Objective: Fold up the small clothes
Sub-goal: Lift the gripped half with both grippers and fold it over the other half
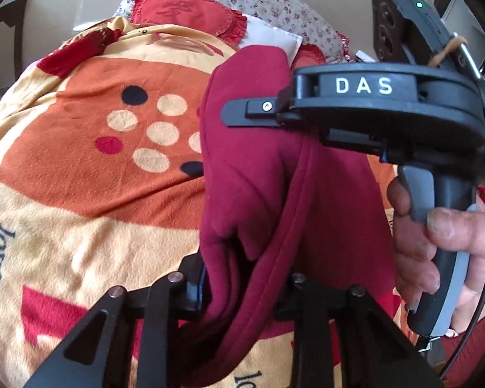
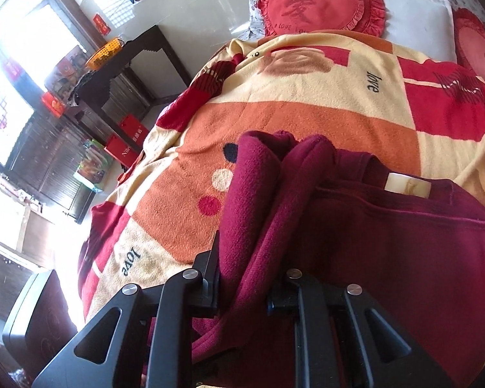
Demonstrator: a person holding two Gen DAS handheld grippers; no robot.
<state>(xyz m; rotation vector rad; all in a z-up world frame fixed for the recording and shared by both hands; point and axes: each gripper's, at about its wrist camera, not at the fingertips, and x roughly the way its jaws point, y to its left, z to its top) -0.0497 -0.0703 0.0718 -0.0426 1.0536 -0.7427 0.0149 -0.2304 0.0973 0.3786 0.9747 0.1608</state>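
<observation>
On the bed, a fleecy patchwork blanket (image 2: 307,123) of orange, cream and red squares with dots lies broad and bare beyond the bunched cloth, its left edge falling toward the floor. Heart-shaped frilled cushions (image 2: 320,5) sit at the far end. The maroon knit garment (image 1: 258,194), soft, with a pale neck label (image 2: 407,185), is gathered in thick folds between both tools. The left gripper (image 1: 242,291) is clamped on its folds; the right gripper (image 2: 242,294) is likewise pinched tight on the garment.
</observation>
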